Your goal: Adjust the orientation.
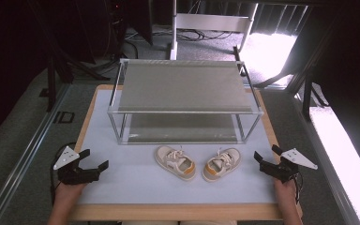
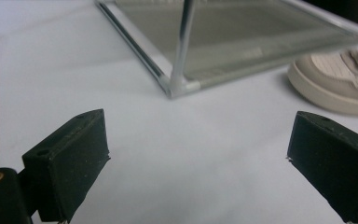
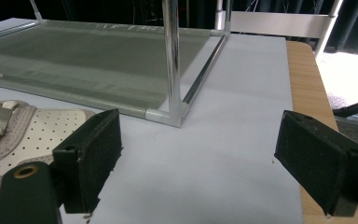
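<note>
Left gripper (image 1: 93, 159) and right gripper (image 1: 266, 156) resting at table (image 1: 122, 187) edges, jaws wide, empty, flanking shoes (image 1: 197, 163) lying before rack (image 1: 183, 111), likely readying for shelving.

No legible text or labels anywhere.

Two shoes (image 1: 175, 162), one rack (image 1: 183, 101)

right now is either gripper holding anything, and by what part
Nothing is held. The left gripper and the right gripper both stand open over the white mat, with bare gaps between their jaws. The two shoes lie untouched between them.
</note>
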A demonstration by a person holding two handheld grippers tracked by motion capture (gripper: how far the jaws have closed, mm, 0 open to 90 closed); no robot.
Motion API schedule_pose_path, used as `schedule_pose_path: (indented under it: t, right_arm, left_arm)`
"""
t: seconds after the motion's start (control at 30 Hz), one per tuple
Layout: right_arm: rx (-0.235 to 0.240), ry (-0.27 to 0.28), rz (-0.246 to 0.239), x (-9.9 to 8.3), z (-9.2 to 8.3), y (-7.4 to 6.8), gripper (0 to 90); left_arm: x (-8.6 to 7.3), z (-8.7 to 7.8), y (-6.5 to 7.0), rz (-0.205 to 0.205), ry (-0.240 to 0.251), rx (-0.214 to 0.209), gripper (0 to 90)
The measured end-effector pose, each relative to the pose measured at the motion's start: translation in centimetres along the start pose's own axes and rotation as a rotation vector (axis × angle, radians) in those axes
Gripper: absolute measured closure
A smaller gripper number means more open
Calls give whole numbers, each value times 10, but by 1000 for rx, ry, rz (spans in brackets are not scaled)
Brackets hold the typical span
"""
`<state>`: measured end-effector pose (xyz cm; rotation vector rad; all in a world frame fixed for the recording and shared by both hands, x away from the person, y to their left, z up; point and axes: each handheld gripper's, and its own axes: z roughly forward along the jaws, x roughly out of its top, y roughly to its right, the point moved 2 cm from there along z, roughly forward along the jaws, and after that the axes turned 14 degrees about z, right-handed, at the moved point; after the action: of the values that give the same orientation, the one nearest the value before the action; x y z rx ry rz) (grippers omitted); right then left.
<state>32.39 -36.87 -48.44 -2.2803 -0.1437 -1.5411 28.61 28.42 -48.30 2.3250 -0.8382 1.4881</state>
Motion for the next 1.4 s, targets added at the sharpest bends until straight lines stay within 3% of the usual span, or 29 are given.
schedule_pose_path:
  t: [0.17,0.2,0.3,0.33,0.63,0.73,0.8,1.3,1.4]
  right_arm:
    - [-1,-1,-1,0,0,0,141]
    - [-1,-2,-1,0,0,0,141]
    - [-2,-2,-2,0,0,0,141]
    - [-3,-2,-2,0,0,0,141]
    - [-1,-4,-3,0,0,-1,141]
    - [0,-4,-2,0,0,-1,141]
    - [0,-3,-3,0,0,0,141]
    - [0,-4,-3,0,0,-1,141]
    - [-1,-6,-4,0,1,-1,141]
  left_arm:
    - [10,-8,2,68,-98,-34,48]
    - [13,-9,4,100,-141,-49,48]
    - [16,-9,5,120,-180,-65,49]
    - [19,-9,6,148,-220,-71,49]
    - [29,-9,8,205,-337,-99,49]
    - [33,-8,9,237,-390,-107,50]
    - [36,-7,13,270,-453,-126,50]
    - [51,-4,20,377,-628,-195,65]
    - [53,-1,22,415,-691,-204,65]
